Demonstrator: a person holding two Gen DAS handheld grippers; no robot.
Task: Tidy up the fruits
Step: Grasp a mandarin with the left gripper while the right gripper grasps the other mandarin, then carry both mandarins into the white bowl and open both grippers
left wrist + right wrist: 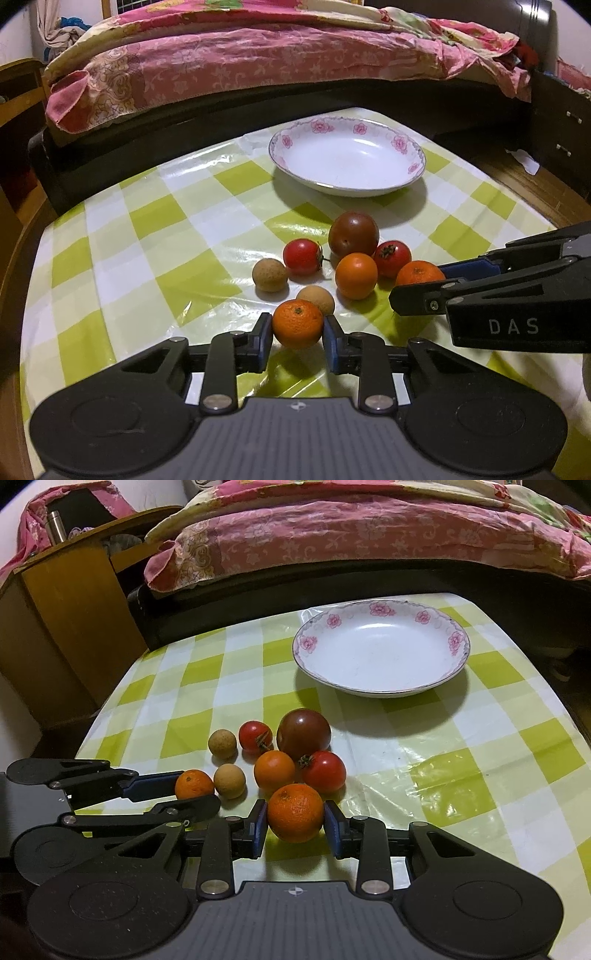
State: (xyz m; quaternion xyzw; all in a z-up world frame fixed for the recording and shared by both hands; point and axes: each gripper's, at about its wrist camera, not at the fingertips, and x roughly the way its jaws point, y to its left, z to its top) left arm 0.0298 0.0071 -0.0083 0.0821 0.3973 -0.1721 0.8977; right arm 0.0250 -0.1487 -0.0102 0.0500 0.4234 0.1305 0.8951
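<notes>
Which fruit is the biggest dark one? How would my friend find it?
Start at the white plate with pink flowers on the checked tablecloth. Just in front of it sits the fruit pile, and the dark tomato is at its back, nearest the plate. It alone is brownish-red, bigger than the bright red tomatoes beside it.
</notes>
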